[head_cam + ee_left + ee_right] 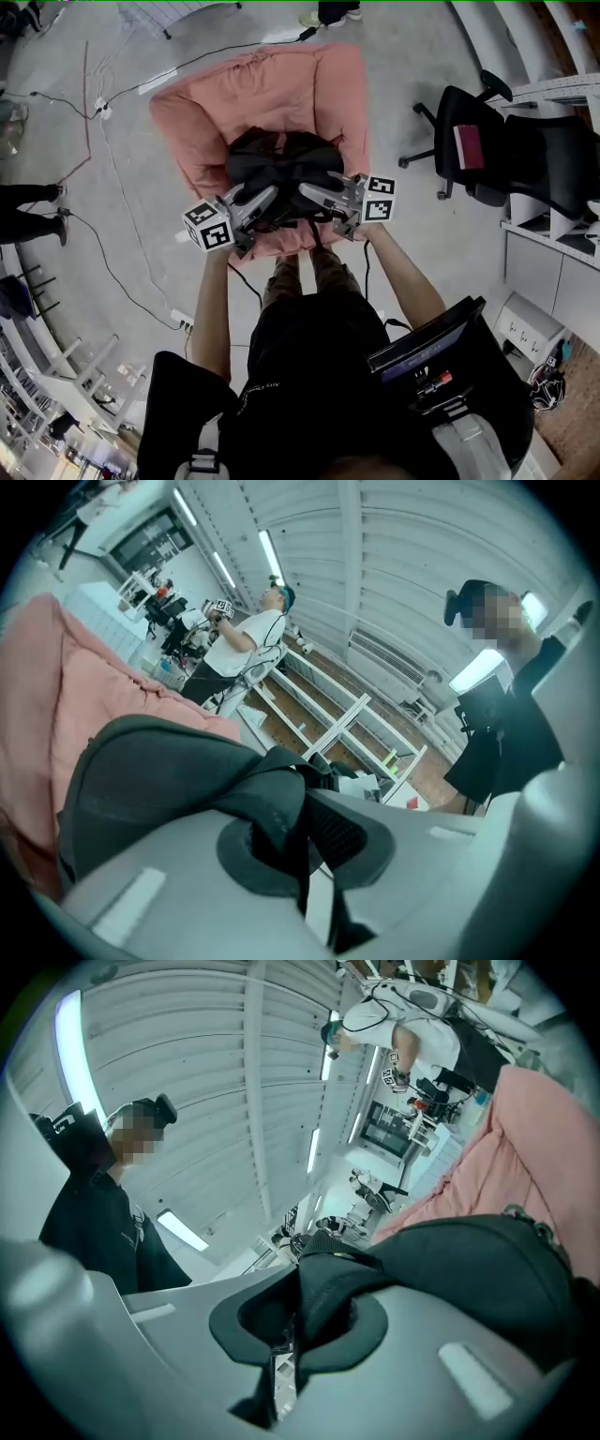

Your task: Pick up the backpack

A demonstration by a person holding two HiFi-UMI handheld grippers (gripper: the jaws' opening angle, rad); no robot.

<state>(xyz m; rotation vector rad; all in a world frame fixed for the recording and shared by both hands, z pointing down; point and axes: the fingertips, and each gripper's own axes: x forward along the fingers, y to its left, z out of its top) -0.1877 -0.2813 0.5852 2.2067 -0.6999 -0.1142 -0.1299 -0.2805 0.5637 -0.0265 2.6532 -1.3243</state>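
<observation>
A black backpack (pixel 281 173) hangs in front of a pink armchair (pixel 272 89) in the head view. My left gripper (pixel 272 195) is shut on one black strap of the backpack (pixel 272 803), which is pinched between its grey jaws. My right gripper (pixel 305 190) is shut on another black strap of the backpack (pixel 328 1288). The two grippers stand close together, pointing away from me at the bag's near side. The backpack's body (pixel 141 771) bulges to the left in the left gripper view and to the right (pixel 487 1260) in the right gripper view.
A black office chair (pixel 497 150) stands to the right, with white shelving (pixel 553 234) beyond it. Cables (pixel 122 244) and a power strip (pixel 183 322) lie on the grey floor at left. Other people stand nearby, one at the left edge (pixel 28 211), one in black (pixel 506 714).
</observation>
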